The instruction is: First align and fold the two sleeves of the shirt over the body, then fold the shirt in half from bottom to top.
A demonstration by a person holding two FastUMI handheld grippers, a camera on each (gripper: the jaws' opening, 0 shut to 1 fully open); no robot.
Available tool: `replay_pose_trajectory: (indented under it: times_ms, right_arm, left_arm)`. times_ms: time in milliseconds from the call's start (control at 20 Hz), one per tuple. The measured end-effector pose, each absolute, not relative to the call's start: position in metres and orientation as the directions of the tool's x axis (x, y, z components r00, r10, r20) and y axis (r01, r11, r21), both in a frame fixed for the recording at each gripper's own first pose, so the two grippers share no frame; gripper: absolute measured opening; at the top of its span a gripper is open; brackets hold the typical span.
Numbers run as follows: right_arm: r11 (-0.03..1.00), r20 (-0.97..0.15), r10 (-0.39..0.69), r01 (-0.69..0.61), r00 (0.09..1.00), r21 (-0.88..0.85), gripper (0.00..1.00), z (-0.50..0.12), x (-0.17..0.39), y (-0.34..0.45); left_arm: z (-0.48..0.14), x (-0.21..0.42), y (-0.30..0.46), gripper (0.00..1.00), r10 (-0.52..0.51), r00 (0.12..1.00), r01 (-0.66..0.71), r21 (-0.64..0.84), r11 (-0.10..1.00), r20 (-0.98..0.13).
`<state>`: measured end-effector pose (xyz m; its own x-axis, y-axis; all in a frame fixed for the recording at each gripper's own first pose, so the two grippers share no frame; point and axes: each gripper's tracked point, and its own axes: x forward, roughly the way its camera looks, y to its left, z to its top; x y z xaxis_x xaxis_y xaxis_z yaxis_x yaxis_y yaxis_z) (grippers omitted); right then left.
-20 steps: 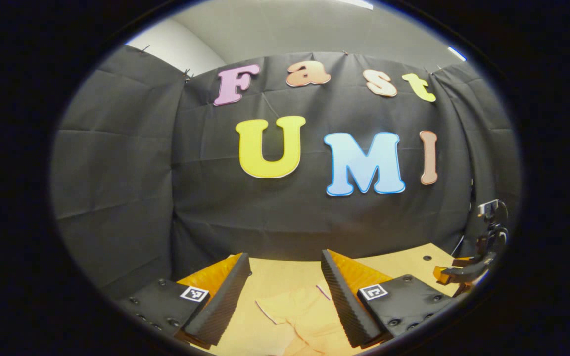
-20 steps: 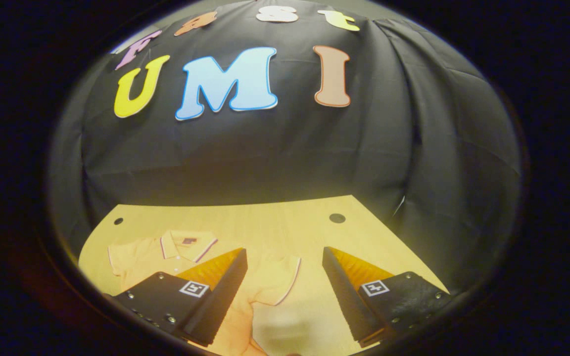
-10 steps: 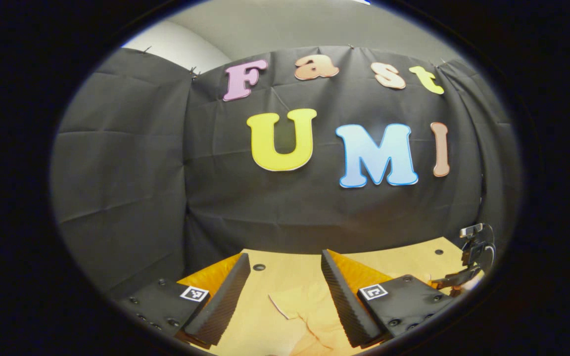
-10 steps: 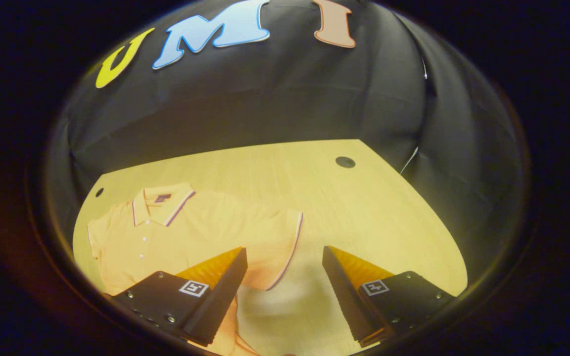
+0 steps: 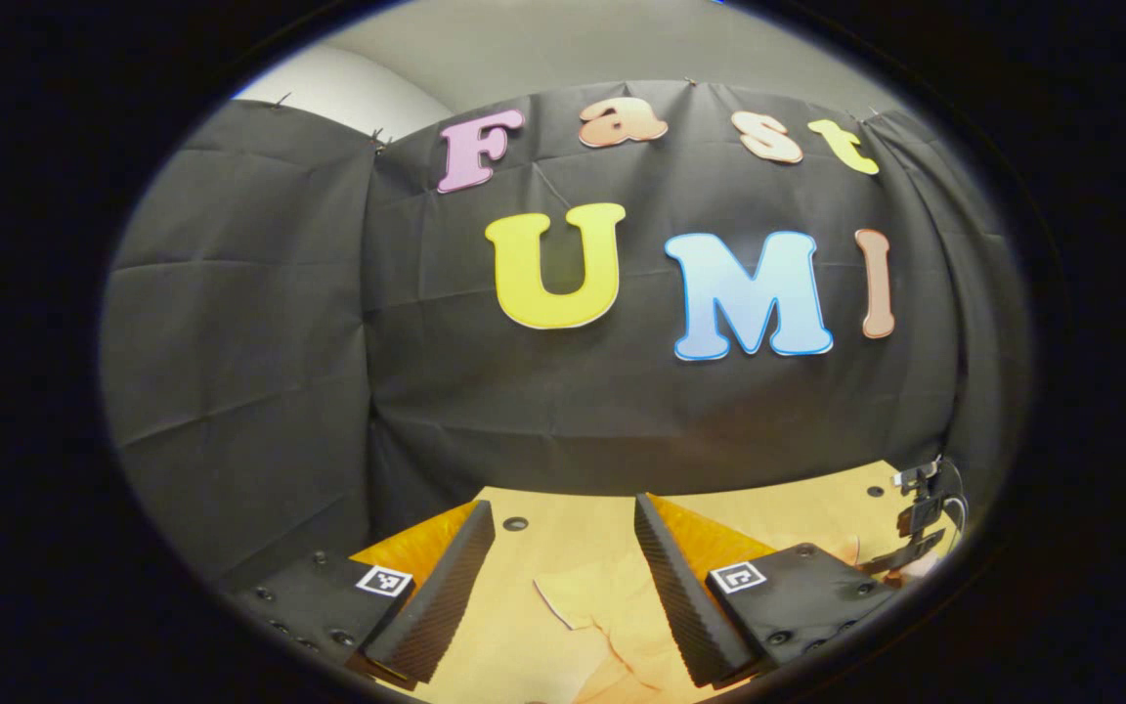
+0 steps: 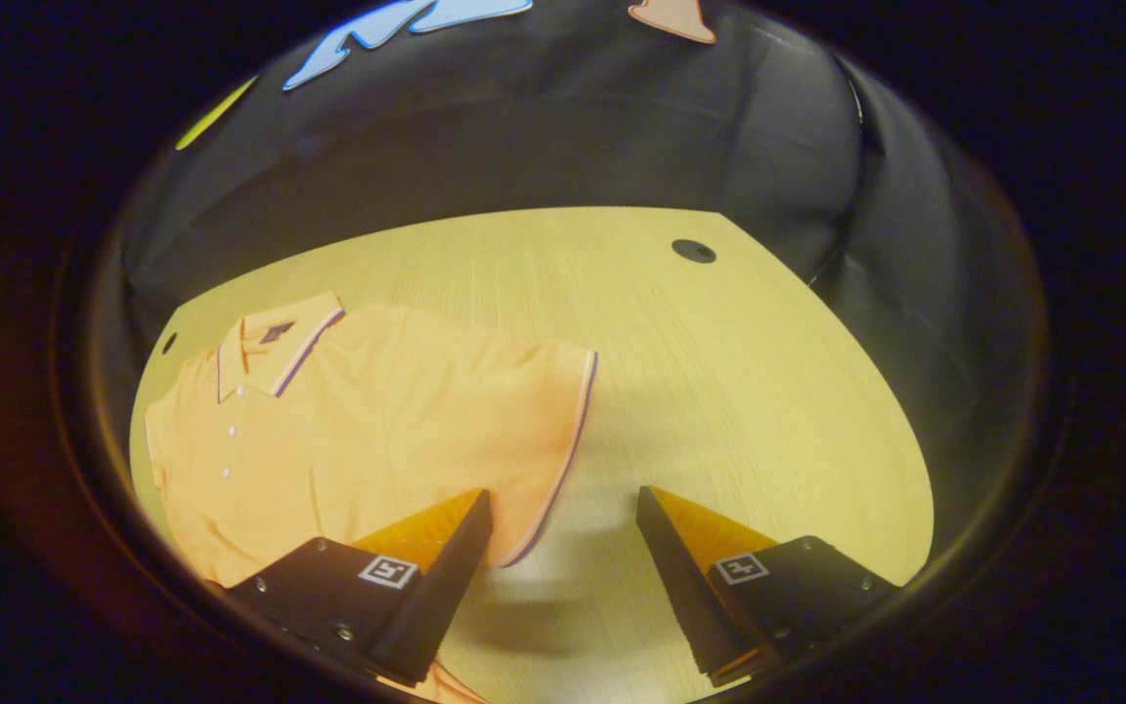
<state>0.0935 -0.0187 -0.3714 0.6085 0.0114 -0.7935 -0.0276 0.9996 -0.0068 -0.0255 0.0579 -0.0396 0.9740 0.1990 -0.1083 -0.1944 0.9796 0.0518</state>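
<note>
Left gripper view: left gripper (image 5: 563, 587) jaws wide apart, holding nothing; shirt (image 5: 612, 611) sleeve edge on table (image 5: 798, 513) btwn fingers.
Right gripper view: right gripper (image 6: 563, 577) jaws wide, empty; sleeve hem btwn fingers, shirt flat, collar (image 6: 275, 342) far left.

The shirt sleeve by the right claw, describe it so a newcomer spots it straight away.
On the wooden table lies an orange polo shirt, collar toward the wall. Its sleeve spreads flat toward the bare wood, ending just ahead of the right claw; a thin dark stripe edges its cuff.
</note>
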Motion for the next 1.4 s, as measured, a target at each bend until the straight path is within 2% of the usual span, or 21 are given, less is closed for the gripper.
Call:
replay_pose_trajectory:
  times_ms: [150, 200, 250, 300, 350, 450, 500, 550, 750, 900, 1150, 1400]
  right_arm:
    - [0.999, -0.792, 0.045, -0.035, 0.609, 0.03, 0.72, -0.375, 0.097, -0.008]
    - [0.999, -0.8, 0.05, -0.043, 0.598, 0.031, 0.69, -0.375, 0.096, -0.006]
    - [0.998, -0.798, 0.066, -0.058, 0.599, 0.039, 0.53, -0.374, 0.098, -0.003]
    - [0.996, -0.8, 0.081, -0.068, 0.595, 0.051, 0.47, -0.373, 0.099, 0.001]
    - [0.996, -0.804, 0.091, -0.07, 0.588, 0.061, 0.23, -0.375, 0.098, 0.005]
    - [0.996, -0.816, 0.083, -0.063, 0.573, 0.057, 0.06, -0.376, 0.098, 0.004]
    - [0.996, -0.816, 0.085, -0.064, 0.572, 0.059, 0.06, -0.372, 0.099, 0.004]
    - [0.996, -0.818, 0.086, -0.07, 0.569, 0.056, 0.0, -0.375, 0.1, 0.005]
    - [0.997, -0.817, 0.061, -0.076, 0.574, 0.02, 0.0, -0.371, 0.103, 0.001]
    - [0.997, -0.787, 0.058, -0.07, 0.614, 0.019, 0.0, -0.355, 0.112, 0.006]
    - [0.985, -0.729, 0.115, -0.175, 0.675, -0.006, 0.0, -0.323, 0.122, 0.042]
    - [0.956, -0.706, 0.213, -0.293, 0.675, 0.008, 0.0, -0.309, 0.118, 0.097]
  left_arm:
    - [-0.04, -0.02, 0.054, 0.94, 0.192, 0.975, -0.187, 0.051, 0.981, -0.112]
    - [-0.043, -0.019, 0.053, 0.95, 0.188, 0.975, -0.184, 0.049, 0.982, -0.116]
    - [-0.043, -0.017, 0.052, 0.95, 0.185, 0.976, -0.181, 0.046, 0.982, -0.118]
    - [-0.044, -0.016, 0.051, 0.96, 0.183, 0.976, -0.179, 0.043, 0.983, -0.12]
    - [-0.045, -0.017, 0.051, 0.96, 0.181, 0.976, -0.177, 0.04, 0.983, -0.122]
    - [-0.047, -0.015, 0.05, 0.96, 0.177, 0.976, -0.174, 0.034, 0.984, -0.126]
    - [-0.047, -0.015, 0.05, 0.96, 0.173, 0.977, -0.171, 0.028, 0.985, -0.127]
    - [-0.047, -0.016, 0.05, 0.95, 0.171, 0.977, -0.169, 0.023, 0.985, -0.13]
    - [-0.048, -0.018, 0.057, 0.94, 0.174, 0.975, -0.175, 0.011, 0.985, -0.137]
    - [-0.049, -0.019, 0.062, 0.94, 0.18, 0.974, -0.18, 0.013, 0.984, -0.139]
    - [-0.053, -0.014, 0.066, 0.94, 0.18, 0.973, -0.183, -0.004, 0.983, -0.145]
    - [-0.053, -0.012, 0.066, 0.94, 0.173, 0.975, -0.176, -0.012, 0.984, -0.142]
